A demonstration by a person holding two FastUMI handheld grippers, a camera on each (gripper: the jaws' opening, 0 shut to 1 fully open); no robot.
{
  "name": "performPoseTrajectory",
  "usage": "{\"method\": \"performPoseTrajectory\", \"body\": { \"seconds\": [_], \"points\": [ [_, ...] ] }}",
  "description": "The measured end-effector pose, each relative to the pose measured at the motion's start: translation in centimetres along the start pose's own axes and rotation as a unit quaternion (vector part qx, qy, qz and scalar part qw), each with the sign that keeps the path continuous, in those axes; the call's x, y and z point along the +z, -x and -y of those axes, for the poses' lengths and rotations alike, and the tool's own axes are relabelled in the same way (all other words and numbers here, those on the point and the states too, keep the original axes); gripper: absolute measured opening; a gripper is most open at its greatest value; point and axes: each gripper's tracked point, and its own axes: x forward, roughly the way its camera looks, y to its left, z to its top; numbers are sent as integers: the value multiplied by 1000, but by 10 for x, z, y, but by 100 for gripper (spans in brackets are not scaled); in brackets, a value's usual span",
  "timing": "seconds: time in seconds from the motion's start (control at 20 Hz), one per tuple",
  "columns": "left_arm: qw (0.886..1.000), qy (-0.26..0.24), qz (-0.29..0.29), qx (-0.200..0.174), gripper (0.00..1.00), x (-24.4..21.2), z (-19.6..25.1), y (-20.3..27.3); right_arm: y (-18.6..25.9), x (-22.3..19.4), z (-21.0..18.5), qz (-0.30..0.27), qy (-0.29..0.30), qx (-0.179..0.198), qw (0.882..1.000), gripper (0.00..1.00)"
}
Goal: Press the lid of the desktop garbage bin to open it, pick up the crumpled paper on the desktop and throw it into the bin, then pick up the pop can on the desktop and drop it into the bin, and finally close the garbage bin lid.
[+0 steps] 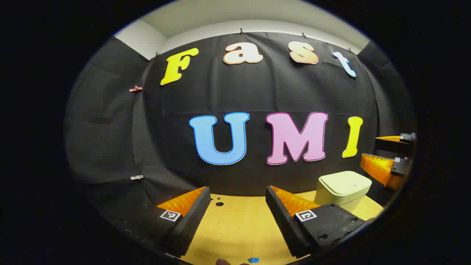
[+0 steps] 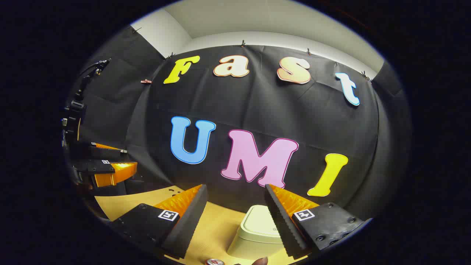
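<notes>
The table (image 1: 235,228) spreads bare and tan before the wall, giving both hands room to work from the near side; on it stands the bin (image 1: 343,189), pale and squat, lid (image 2: 259,222) down flat, so by my reading the opening press is not yet made and nothing has gone in. In the right gripper view the bin sits low and almost centred, with the right gripper (image 2: 235,217) raised above and short of it, jaws spread wide and holding nothing; that line-up suggests this hand is placed to come down on the lid. The left gripper (image 1: 238,209) hangs over open table with the bin off to its right, jaws likewise wide and empty, probably kept aside so as not to crowd the press. At the bottom edge of the right gripper view the top of the can (image 2: 214,262) peeps in, near the bin's foot and close to hand for later; a small blue scrap (image 1: 253,260) lies at the near edge in the left gripper view, and whether it belongs to the paper I cannot tell.
</notes>
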Motion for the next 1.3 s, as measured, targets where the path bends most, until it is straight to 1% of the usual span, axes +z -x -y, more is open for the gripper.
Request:
{"method": "performPoseTrajectory", "body": {
  "seconds": [0.1, 0.15, 0.25, 0.3, 0.35, 0.4, 0.65, 0.75, 0.8, 0.95, 1.05, 1.1, 1.15, 1.2, 1.25, 1.3],
  "points": [
    [1000, -4, 4, -3, 97, 2, 2, -3, -1, -3, 7, -5, -1, -6, 1000, 96],
    [1000, -7, 4, -5, 97, 3, 5, -5, -2, -2, 10, -7, -2, -8, 1000, 97],
    [1000, -10, 3, -8, 97, 4, 9, -11, -3, -2, 18, -10, -4, -15, 1000, 96],
    [1000, -10, 4, -11, 97, 4, 11, -12, -4, -1, 24, -10, -7, -19, 1000, 97],
    [1000, -11, 4, -14, 97, 5, 14, -14, -4, 0, 29, -9, -11, -23, 1000, 96],
    [1000, -12, 6, -18, 97, 4, 18, -16, -4, 0, 34, -8, -13, -27, 1000, 97],
    [999, -25, 10, -28, 96, 7, 28, -27, -4, 1, 61, -1, -17, -40, 999, 97],
    [999, -26, 9, -26, 97, 6, 30, -30, -2, -1, 67, -1, -14, -34, 999, 96],
    [999, -25, 8, -26, 97, 6, 32, -30, -2, -3, 67, -3, -15, -26, 1000, 98],
    [999, -21, 4, -28, 97, 4, 38, -32, -4, -9, 68, -16, -31, -2, 999, 98],
    [999, -21, 2, -31, 97, 3, 43, -32, -6, -11, 68, -22, -36, 3, 999, 93],
    [999, -23, 3, -32, 97, 2, 44, -32, -7, -14, 68, -27, -33, 5, 999, 89],
    [999, -24, 4, -33, 97, 3, 46, -32, -7, -17, 68, -34, -24, 6, 999, 79],
    [999, -25, 4, -35, 97, 2, 48, -32, -6, -20, 66, -38, -13, 12, 999, 56],
    [999, -25, 3, -36, 97, 2, 49, -33, -4, -22, 57, -44, -14, 37, 998, 33],
    [999, -25, 1, -37, 97, 1, 49, -32, -7, -23, 51, -44, -19, 46, 998, 10]
  ]
}}
